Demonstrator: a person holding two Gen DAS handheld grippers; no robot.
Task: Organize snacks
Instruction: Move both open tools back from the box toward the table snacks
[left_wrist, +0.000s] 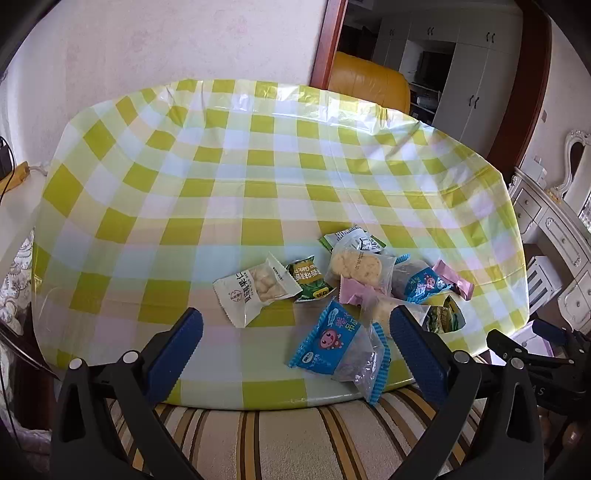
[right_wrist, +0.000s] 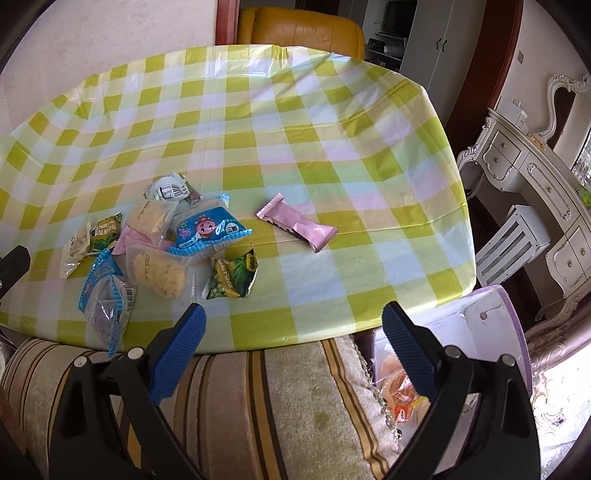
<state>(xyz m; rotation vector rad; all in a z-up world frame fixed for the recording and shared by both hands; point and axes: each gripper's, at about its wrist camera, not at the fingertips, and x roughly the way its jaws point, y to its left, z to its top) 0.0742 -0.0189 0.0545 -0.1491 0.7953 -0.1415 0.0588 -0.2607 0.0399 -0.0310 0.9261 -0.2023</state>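
Several snack packets lie in a loose pile (left_wrist: 369, 280) near the front edge of the checked table (left_wrist: 221, 166). A blue packet (left_wrist: 338, 341) lies nearest, a white packet (left_wrist: 255, 290) at the pile's left. My left gripper (left_wrist: 295, 325) is open and empty, held just short of the pile. My right gripper (right_wrist: 293, 321) is open and empty at the table's front edge. In the right wrist view the pile (right_wrist: 166, 240) is at left, and a pink bar (right_wrist: 297, 227) lies alone to its right. A purple-rimmed box (right_wrist: 480, 332) holding a snack sits below the table at right.
A striped cushioned seat (right_wrist: 277, 406) lies below the table's front edge. A yellow leather chair (left_wrist: 369, 81) stands behind the table. A white ornate dresser (right_wrist: 535, 192) stands at the right. A wall runs along the table's left side.
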